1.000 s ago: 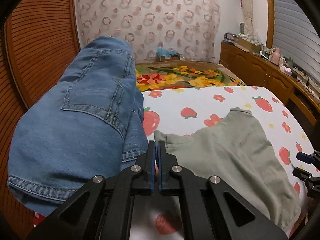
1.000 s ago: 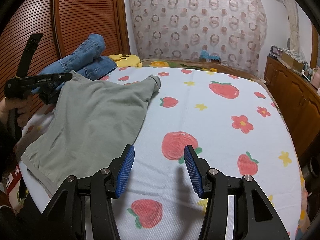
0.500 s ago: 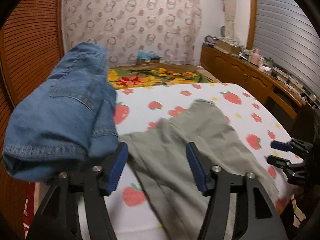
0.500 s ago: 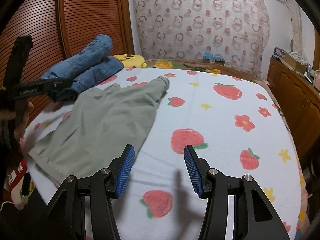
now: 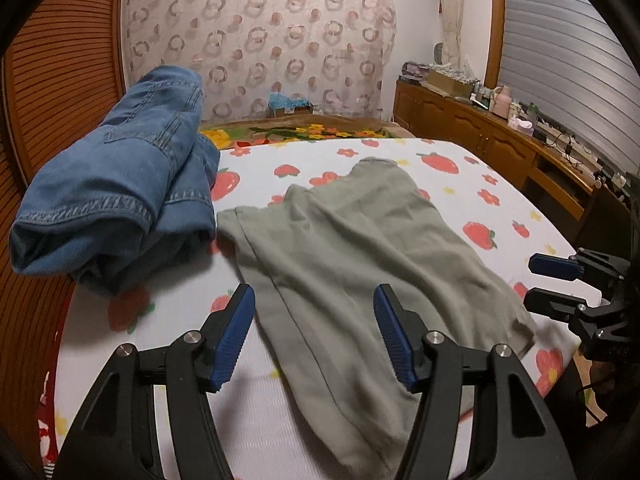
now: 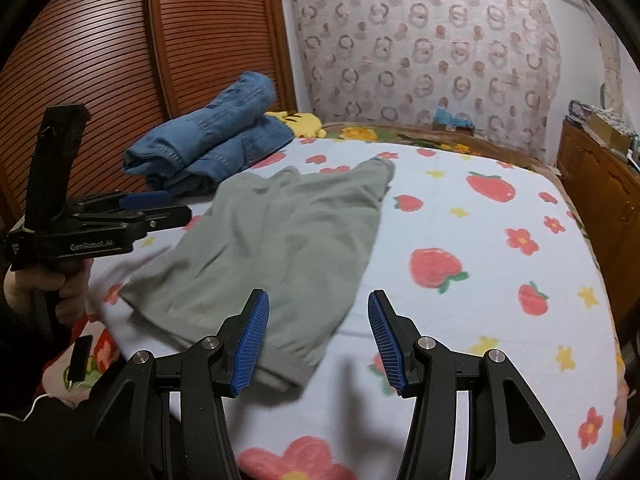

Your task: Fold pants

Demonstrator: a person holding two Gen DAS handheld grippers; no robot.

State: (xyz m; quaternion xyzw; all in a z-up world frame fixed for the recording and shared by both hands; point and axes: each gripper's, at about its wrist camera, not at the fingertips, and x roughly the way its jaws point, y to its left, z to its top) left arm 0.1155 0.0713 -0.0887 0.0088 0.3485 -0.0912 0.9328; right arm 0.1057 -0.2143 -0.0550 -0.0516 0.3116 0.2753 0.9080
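- Left wrist view: left gripper [image 5: 314, 336], clamped a second ago, now gapes wide, holding nothing.
- Right gripper [image 6: 318, 340]: wide, empty.
- Grey-green pants [image 5: 360, 256]: released, lying on strawberry bedsheet [image 6: 500, 280]; next fold pending.
- Folded jeans [image 5: 120, 184]: beyond, beside them.

Pants [image 5: 352, 256] flat on bed [image 5: 472, 184], jeans [image 5: 120, 184] touching their left edge.

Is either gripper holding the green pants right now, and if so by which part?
Neither. The left gripper and right gripper are both open with nothing between their pads; the green pants lie loose on the bed.
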